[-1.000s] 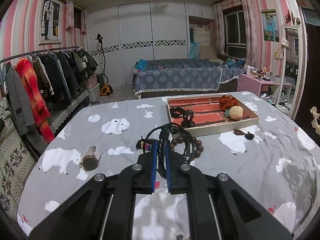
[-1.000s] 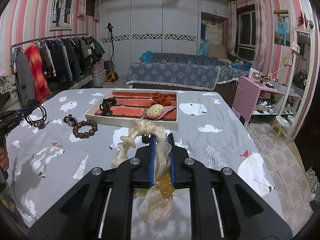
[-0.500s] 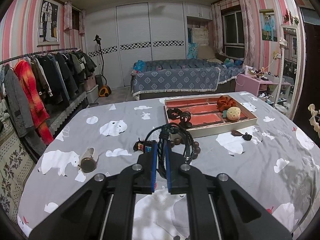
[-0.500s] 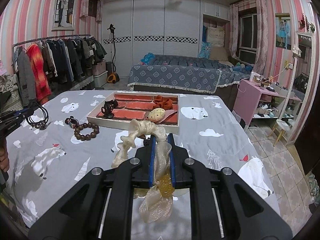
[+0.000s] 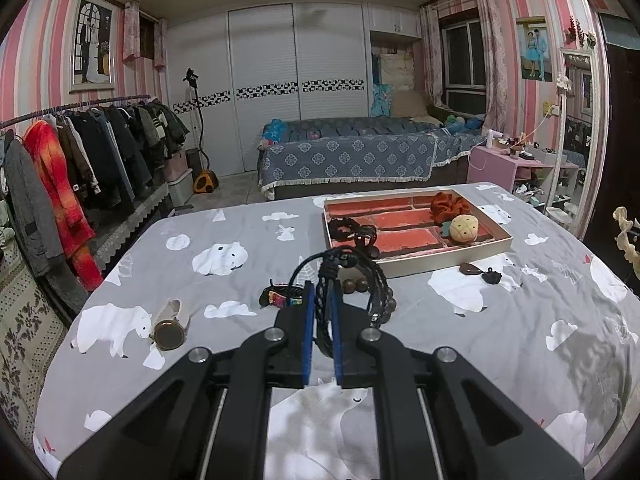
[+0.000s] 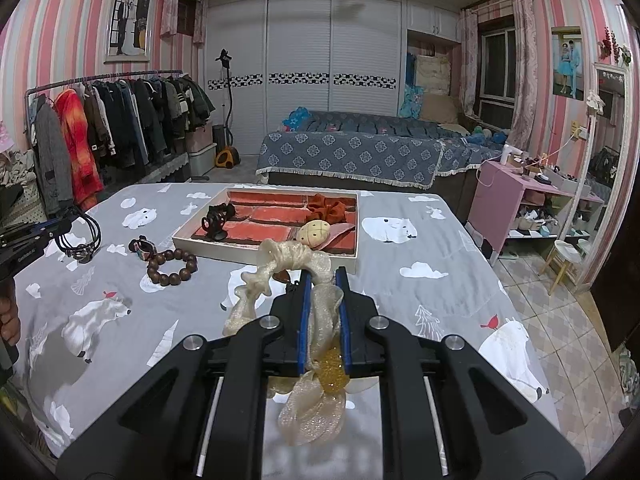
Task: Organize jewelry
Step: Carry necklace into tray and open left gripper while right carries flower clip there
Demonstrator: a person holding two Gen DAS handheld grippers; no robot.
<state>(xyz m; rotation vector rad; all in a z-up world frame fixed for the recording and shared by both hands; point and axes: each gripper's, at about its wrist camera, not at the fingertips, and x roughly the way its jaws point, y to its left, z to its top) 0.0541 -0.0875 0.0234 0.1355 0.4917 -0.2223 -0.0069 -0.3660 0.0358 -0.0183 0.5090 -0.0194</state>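
My left gripper (image 5: 321, 286) is shut on a black cord bracelet (image 5: 346, 276) and holds it above the grey bear-print cloth, short of the tray. It also shows at the left of the right wrist view (image 6: 80, 236). My right gripper (image 6: 323, 276) is shut on a cream gauze scrunchie (image 6: 288, 264) held above the cloth in front of the tray. The white tray with a red lining (image 5: 456, 252) (image 6: 192, 240) holds a black hair claw (image 6: 216, 220), an orange scrunchie (image 6: 330, 208) and a yellow pineapple-shaped piece (image 6: 314, 232).
On the cloth lie a brown wooden bead bracelet (image 6: 172, 268), a colourful woven band (image 5: 280, 294), a watch with a beige strap (image 5: 170, 326) and dark pendants (image 5: 480, 274). A clothes rack (image 5: 80, 160) stands left; a bed (image 5: 352, 156) behind.
Both grippers have lifted and drawn back slightly with their pieces still held; the tray and the loose items look a little lower and farther in both views.
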